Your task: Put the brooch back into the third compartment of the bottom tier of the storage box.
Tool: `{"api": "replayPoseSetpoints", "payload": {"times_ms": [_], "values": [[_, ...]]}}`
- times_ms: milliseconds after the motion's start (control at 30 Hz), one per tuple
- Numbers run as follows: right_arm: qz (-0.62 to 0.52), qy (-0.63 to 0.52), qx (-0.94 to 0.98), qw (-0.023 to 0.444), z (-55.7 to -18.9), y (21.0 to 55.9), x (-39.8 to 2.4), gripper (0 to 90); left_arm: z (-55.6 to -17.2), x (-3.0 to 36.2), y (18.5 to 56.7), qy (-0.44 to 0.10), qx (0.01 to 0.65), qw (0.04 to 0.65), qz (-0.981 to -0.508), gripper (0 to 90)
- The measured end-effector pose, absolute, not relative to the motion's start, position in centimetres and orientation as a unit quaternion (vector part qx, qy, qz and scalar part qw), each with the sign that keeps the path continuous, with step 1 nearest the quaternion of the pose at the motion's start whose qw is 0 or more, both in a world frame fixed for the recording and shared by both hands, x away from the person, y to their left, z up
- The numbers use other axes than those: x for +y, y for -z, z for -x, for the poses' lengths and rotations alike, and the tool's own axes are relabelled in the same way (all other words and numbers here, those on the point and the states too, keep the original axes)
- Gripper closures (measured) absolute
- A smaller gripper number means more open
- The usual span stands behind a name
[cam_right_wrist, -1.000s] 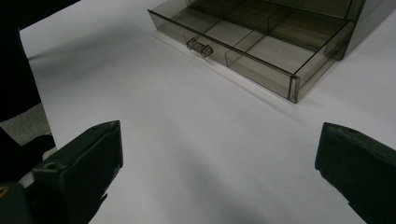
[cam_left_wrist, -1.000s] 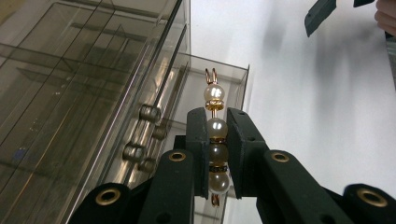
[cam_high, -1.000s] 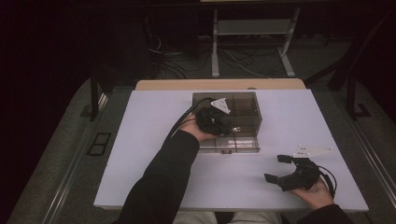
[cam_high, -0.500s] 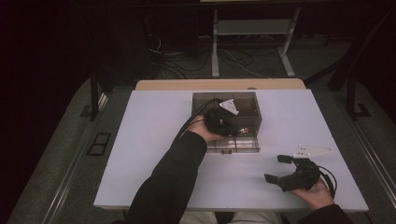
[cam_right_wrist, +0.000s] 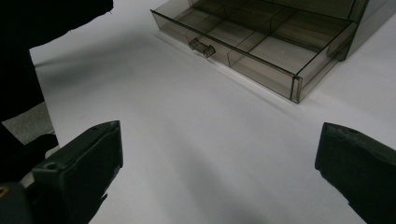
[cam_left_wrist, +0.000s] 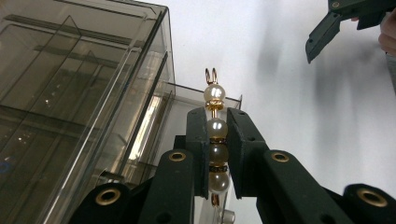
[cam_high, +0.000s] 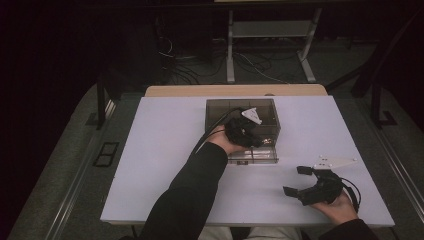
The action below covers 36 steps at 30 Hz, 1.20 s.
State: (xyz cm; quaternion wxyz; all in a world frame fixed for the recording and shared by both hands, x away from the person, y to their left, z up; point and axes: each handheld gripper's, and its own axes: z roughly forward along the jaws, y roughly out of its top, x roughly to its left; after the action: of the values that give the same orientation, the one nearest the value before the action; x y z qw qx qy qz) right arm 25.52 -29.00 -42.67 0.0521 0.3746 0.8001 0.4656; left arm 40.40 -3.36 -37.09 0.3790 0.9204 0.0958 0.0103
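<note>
Over the pulled-out drawer of the smoky clear plastic organiser box, the left gripper clamps a pearl-and-gold bead string, apparently not yet stowed. The right gripper, jaws apart, rests nearby.

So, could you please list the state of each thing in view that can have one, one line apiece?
Left gripper: shut on the pearl strand, held over the box.
Pearl strand: clamped between the jaws, gold loop end sticking out.
Right gripper: open, empty, resting low near the table's front edge.
Drawer: pulled out of the box, compartments look empty.
Smoked plastic box: standing on the table.
</note>
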Motion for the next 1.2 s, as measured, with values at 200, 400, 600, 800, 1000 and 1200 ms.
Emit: {"api": "replayPoseSetpoints", "payload": {"times_ms": [200, 400, 600, 800, 1000, 1200], "values": [[-0.374, -0.466, 0.800, 0.052, -25.5, 42.7, -29.0, 0.4, -40.3, -4.0, 37.6, -0.004, 0.106, 0.380, -0.919, 78.5], [-0.374, -0.466, 0.800, 0.051, -25.5, 42.7, -29.0, 0.4, -40.3, -4.6, 38.2, 0.002, 0.109, 0.382, -0.918, 78.5], [-0.373, -0.467, 0.800, 0.051, -25.5, 42.7, -29.0, 0.4, -40.6, -5.0, 38.8, -0.004, 0.103, 0.380, -0.919, 78.5], [-0.373, -0.466, 0.801, 0.051, -25.5, 42.6, -29.0, 0.4, -40.6, -5.4, 39.5, 0.003, 0.116, 0.378, -0.919, 78.5], [-0.372, -0.467, 0.801, 0.051, -25.5, 42.6, -29.0, 0.4, -40.8, -5.5, 40.3, 0.005, 0.125, 0.370, -0.920, 78.5], [-0.371, -0.465, 0.802, 0.051, -25.5, 42.7, -29.0, 0.3, -40.8, -5.9, 41.2, 0.010, 0.136, 0.364, -0.921, 78.5]]}}
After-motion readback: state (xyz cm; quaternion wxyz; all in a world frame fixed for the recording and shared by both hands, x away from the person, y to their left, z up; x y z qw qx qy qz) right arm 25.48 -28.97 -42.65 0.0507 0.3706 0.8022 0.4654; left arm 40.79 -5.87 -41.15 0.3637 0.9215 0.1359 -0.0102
